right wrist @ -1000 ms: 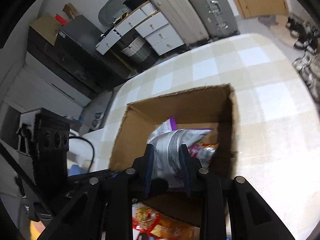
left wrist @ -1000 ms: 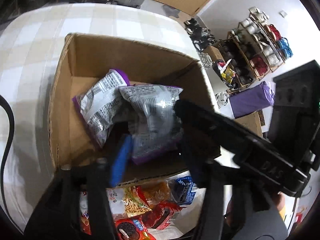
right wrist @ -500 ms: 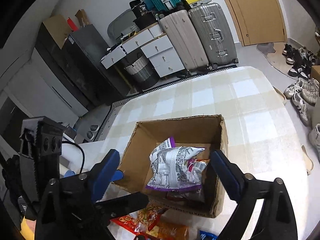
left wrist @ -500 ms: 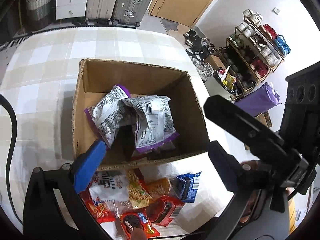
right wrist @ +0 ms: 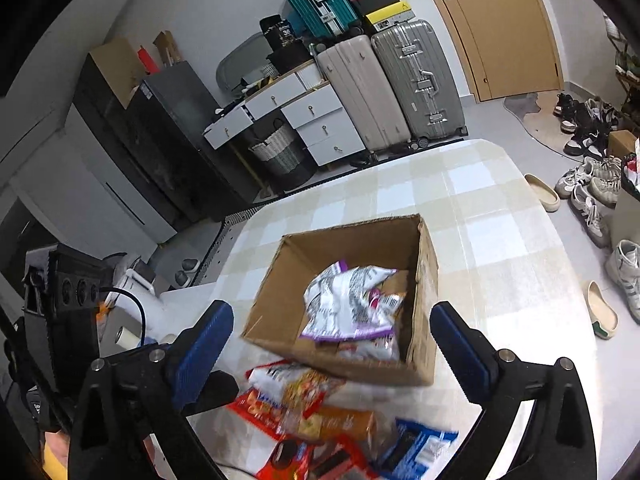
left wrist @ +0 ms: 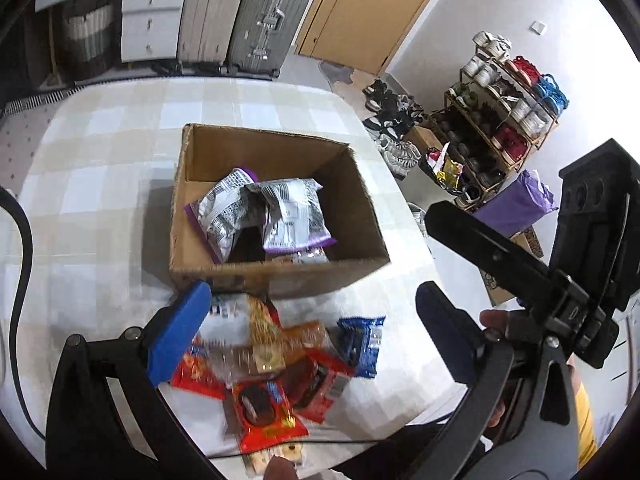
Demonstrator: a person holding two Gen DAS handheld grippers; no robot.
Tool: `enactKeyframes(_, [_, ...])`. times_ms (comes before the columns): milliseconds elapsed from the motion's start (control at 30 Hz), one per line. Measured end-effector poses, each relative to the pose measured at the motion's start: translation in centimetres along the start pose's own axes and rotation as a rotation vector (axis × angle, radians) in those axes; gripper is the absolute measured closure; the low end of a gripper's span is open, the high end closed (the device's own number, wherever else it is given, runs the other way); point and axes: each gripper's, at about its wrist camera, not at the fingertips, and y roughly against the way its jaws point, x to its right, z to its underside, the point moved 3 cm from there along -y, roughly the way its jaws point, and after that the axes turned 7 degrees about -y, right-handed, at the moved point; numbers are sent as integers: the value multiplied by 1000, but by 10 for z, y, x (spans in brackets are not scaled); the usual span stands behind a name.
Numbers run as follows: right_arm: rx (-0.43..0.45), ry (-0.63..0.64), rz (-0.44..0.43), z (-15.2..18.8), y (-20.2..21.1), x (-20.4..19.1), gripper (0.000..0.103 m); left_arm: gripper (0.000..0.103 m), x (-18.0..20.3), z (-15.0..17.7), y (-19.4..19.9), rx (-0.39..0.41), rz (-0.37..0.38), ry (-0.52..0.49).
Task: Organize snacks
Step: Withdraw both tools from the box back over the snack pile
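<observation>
1. The left gripper (left wrist: 308, 328) hangs above the checked surface (left wrist: 100, 184) with its blue-padded fingers (left wrist: 180, 332) spread wide and nothing between them.
2. The right gripper (right wrist: 332, 352) is likewise held over the surface, fingers (right wrist: 204, 348) wide apart and empty.
3. A cardboard box (left wrist: 280, 276) stands open on the surface. Inside it lie two silver-and-purple snack bags (left wrist: 292, 216), one leaning against the other, with a further packet partly hidden beneath them.
4. From the right wrist view the same box (right wrist: 424, 264) sits just beyond the fingers, the silver bags (right wrist: 348, 304) heaped toward its near right corner.
5. A loose pile of snacks (left wrist: 280, 364) lies on the surface just in front of the box: red packets, an orange one and a blue packet (left wrist: 360, 344) at the right edge of the pile.
6. In the left wrist view the right gripper's black body (left wrist: 520, 280) shows at the right, with a hand (left wrist: 496, 320) on it.
</observation>
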Motion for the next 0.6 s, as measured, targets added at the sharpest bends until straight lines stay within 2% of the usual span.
enactKeyframes(267, [43,46,-48,41,60,-24,3,1,42,49,79,104,3,-44])
enactKeyframes(500, [75,79,-93,85,113,-52,3,1,79,105,141,150,-25,-79])
enactKeyframes(600, [68,68,-97,104,124,-56,3,1,83,123,153,159,-43,-73])
